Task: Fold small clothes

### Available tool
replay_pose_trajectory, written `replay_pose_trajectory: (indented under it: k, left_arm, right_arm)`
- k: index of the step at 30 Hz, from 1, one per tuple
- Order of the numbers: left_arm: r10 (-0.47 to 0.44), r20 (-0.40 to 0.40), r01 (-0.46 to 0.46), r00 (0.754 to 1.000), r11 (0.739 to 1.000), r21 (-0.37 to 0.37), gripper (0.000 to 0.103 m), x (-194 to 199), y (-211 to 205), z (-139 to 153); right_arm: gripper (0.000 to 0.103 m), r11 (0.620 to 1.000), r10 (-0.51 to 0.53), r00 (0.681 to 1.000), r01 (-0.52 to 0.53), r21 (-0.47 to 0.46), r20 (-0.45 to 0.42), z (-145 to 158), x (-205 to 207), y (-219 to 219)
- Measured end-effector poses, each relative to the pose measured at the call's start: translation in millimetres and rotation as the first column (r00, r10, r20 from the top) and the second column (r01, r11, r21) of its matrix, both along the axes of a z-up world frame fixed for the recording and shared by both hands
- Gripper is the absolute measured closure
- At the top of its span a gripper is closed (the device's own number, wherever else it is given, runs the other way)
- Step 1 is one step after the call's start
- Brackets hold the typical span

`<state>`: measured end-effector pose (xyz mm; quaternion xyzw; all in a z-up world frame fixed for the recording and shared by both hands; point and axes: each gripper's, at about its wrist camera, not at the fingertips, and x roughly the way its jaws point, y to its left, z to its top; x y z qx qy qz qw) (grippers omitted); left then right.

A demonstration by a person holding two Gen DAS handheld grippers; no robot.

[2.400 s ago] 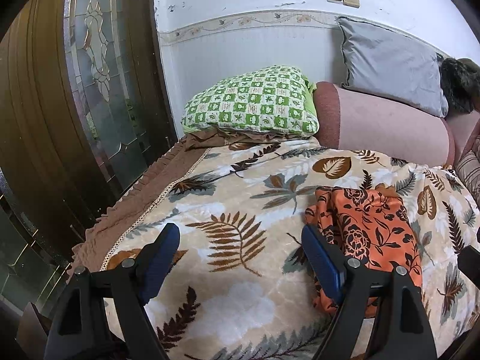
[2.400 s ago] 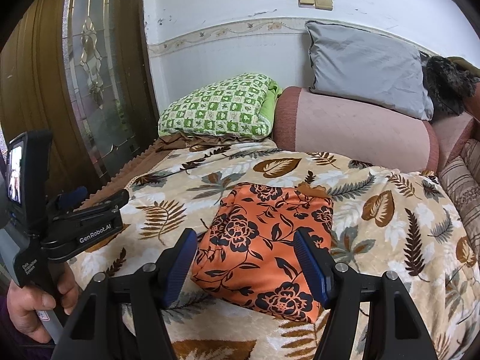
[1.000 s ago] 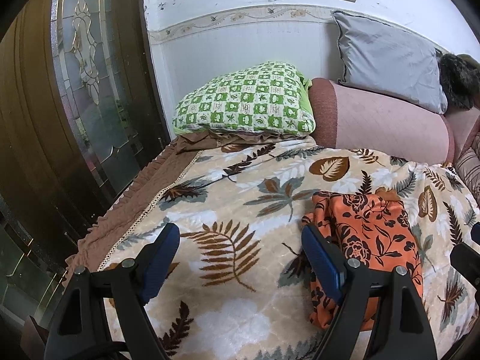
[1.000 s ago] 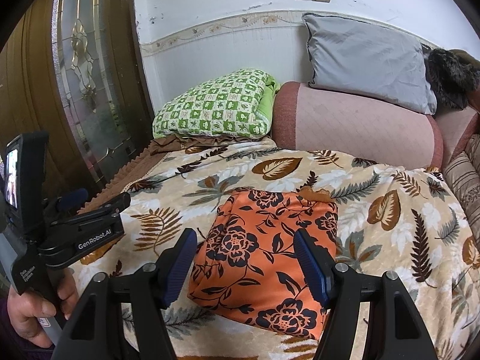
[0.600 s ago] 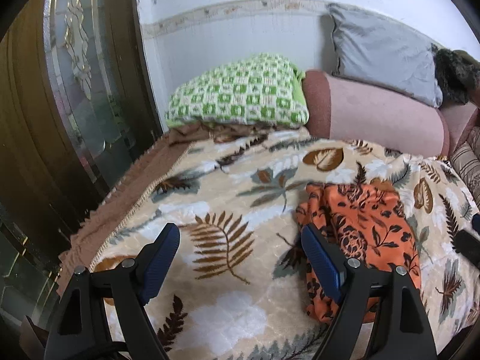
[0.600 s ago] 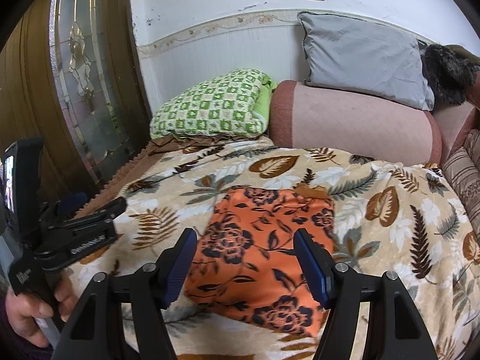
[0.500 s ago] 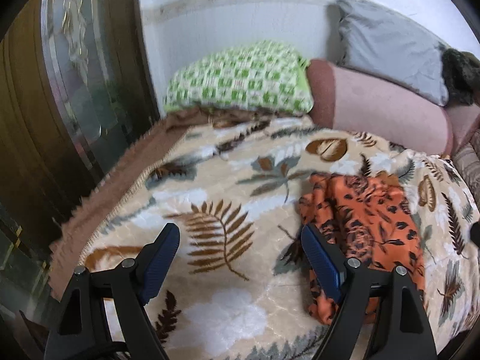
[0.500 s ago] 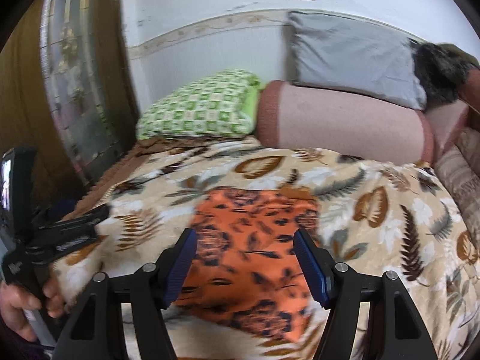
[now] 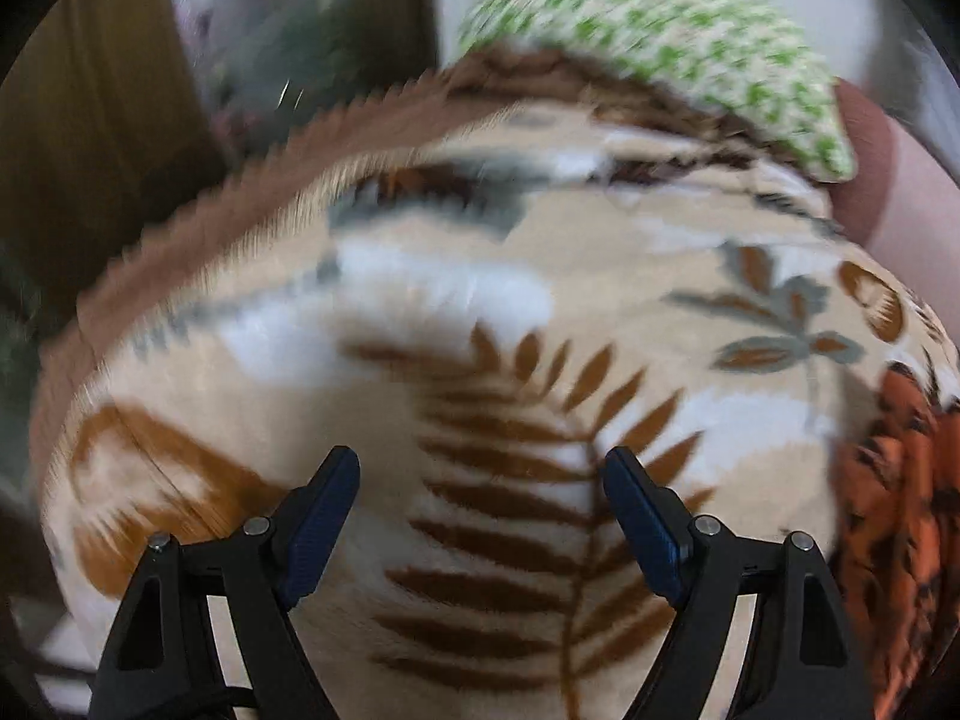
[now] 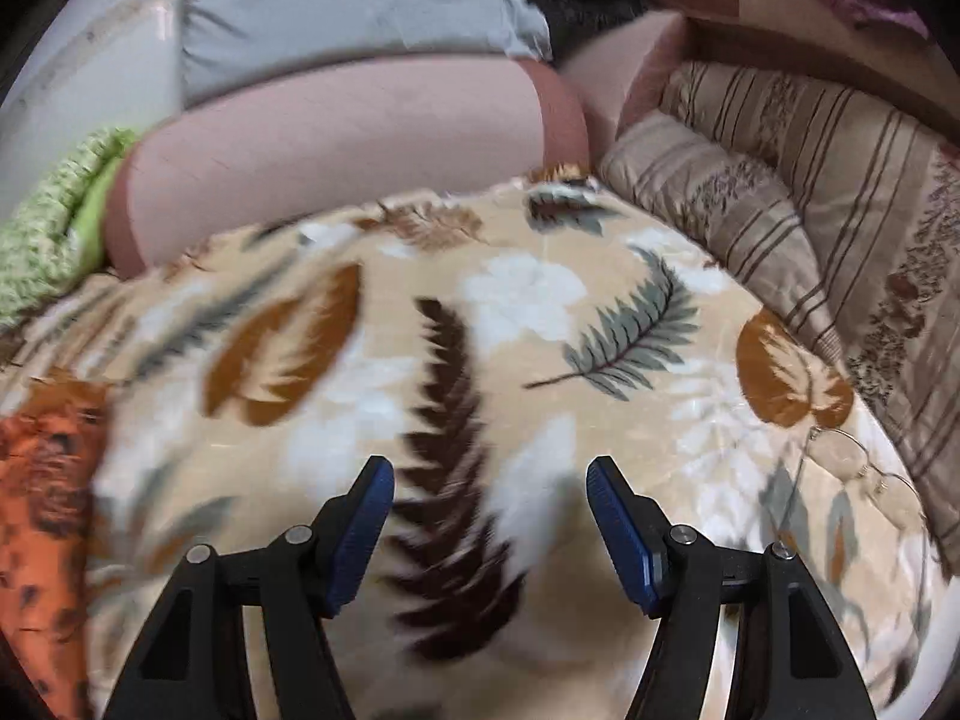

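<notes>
over leaf blanket [image 9: 480,312], both tools spread and empty, eyeglasses [image 10: 852,462] right, orange garment [image 10: 42,480] left

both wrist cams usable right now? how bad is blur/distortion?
Left wrist view: heavy motion smear on the leaf blanket and green pillow; only the left gripper is sharp. Right wrist view: smeared at left, orange garment mushy, glasses at right fairly crisp. Both show strong fisheye bulge and dark corners.

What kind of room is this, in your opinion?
Probably a home bedroom or sitting room: a leaf-print blanket covers a bed or couch, with a green checked pillow, a pink bolster and striped cushions.
</notes>
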<state>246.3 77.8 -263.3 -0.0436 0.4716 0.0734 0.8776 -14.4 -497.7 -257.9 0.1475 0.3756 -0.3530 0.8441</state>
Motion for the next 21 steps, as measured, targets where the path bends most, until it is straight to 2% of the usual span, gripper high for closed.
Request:
replay_pose_trajectory:
  k: [2, 3, 4, 5, 10, 21]
  left_arm:
    - [0.012, 0.066, -0.014, 0.998, 0.999, 0.034, 0.009, -8, -3, -5]
    - [0.017, 0.060, -0.021, 0.998, 0.998, 0.065, 0.008, -9, -6, -6]
    - [0.026, 0.056, -0.031, 0.998, 0.995, 0.091, 0.002, -9, -8, -6]
    - [0.047, 0.044, -0.052, 0.998, 0.992, 0.116, 0.000, -9, -8, -7]
    - [0.049, 0.040, -0.051, 0.998, 0.997, 0.051, 0.000, -13, 0, -8]
    - [0.048, 0.038, -0.050, 0.998, 0.997, 0.057, 0.000, -7, -2, -10]
  right_arm:
    - [0.033, 1.000, 0.030, 0.998, -0.030, 0.005, -0.050, -18, 9, -3]
    - [0.032, 0.998, 0.058, 0.995, -0.055, 0.042, -0.083, -28, 16, -3]
    - [0.031, 0.998, 0.059, 0.993, -0.056, 0.032, -0.103, -31, 19, -2]
    - [0.029, 0.998, 0.057, 0.992, -0.055, 0.025, -0.110, -31, 20, -3]
    - [0.024, 0.998, 0.051, 0.995, -0.048, 0.044, -0.087, -29, 13, -4]
    - [0.023, 0.998, 0.053, 0.994, -0.049, 0.042, -0.097, -33, 17, -7]
